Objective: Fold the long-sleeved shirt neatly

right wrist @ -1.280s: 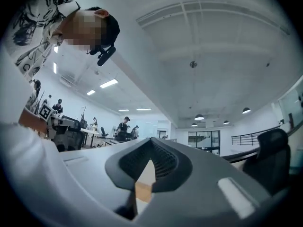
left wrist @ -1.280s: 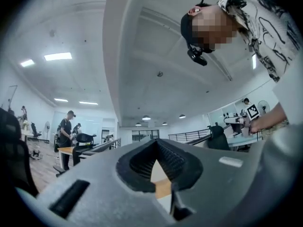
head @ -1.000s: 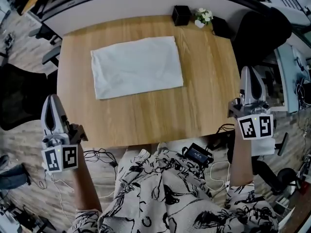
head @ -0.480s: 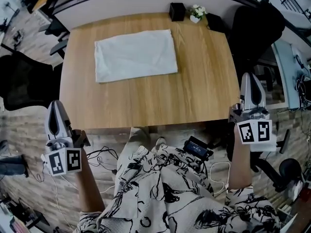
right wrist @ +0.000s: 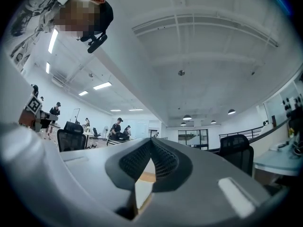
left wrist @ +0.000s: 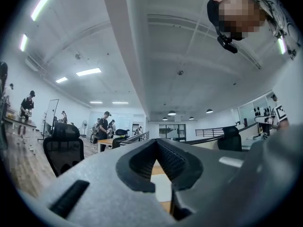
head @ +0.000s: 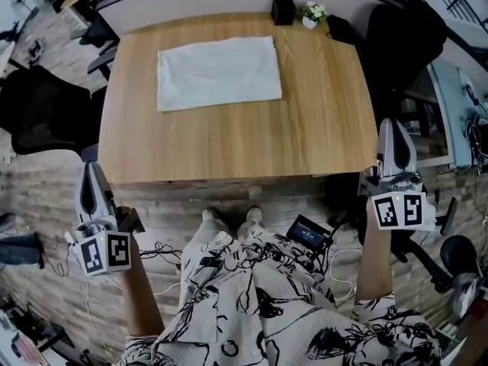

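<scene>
Lying flat on the far half of the light wooden table (head: 229, 143), the white long-sleeved shirt (head: 219, 72) is seen folded into a smooth rectangle, its long edges running roughly along the table's far edge, w/ bare wood all round it. It is touched by neither tool. The left gripper (head: 91, 168) is held off the table, just outside the near left corner, over the plank-patterned floor (head: 171, 212), pointing approx. level; in the left gripper view its jaws are pressed together at the tips w/ nothing pinched between them. The right gripper (head: 394, 125) is held just beyond the near right corner, well apart from the shirt; in the right gripper view its jaws are likewise closed tip to tip and empty. At the table's far edge a small black box (head: 283, 10) is set, w/ a little white-flowered plant in a white pot (head: 312, 14) just beside it. A black office chair (head: 47, 117) is seen left of the table. The person's black-and-white patterned garment (head: 259, 303) fills the bottom of the head view, betw. the two arms
</scene>
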Action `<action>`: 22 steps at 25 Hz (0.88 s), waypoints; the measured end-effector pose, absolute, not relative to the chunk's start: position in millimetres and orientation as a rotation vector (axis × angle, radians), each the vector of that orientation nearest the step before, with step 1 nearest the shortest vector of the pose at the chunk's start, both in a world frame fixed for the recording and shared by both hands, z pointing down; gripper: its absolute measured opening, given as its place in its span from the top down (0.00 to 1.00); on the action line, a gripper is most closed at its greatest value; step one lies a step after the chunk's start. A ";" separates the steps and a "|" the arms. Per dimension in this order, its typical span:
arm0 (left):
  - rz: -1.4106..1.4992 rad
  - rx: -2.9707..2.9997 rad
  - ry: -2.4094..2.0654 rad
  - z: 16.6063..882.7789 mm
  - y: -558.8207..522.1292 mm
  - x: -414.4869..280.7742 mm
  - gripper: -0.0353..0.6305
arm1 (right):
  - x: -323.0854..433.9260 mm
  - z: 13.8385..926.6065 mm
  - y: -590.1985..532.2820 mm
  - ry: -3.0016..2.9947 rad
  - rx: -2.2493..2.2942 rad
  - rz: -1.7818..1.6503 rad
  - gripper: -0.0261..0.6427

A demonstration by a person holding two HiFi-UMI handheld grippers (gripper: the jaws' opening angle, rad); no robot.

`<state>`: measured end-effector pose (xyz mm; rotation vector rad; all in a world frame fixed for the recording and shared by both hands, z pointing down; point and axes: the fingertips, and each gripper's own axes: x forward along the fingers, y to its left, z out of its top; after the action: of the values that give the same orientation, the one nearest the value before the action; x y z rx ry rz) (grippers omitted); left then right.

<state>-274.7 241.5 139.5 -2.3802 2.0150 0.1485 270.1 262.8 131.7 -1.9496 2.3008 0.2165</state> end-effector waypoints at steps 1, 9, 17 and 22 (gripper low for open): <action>0.153 -2.386 2.002 138.4 244.2 -277.2 0.94 | 267.3 130.6 267.8 2.296 -1.954 0.213 0.95; 0.137 -2.407 1.924 133.2 249.6 -307.4 0.94 | 243.8 124.9 303.9 2.217 -2.053 0.208 0.95; 0.129 -2.416 1.885 145.7 257.0 -335.2 0.94 | 231.3 127.8 332.2 2.155 -2.102 0.235 0.95; 0.071 -2.423 1.888 167.9 263.1 -349.0 0.94 | 228.1 154.4 345.7 2.137 -2.164 0.199 0.95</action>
<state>-349.0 263.1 167.9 -2.4234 1.8880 0.0708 228.1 345.7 154.4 -2.1637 2.1375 0.1990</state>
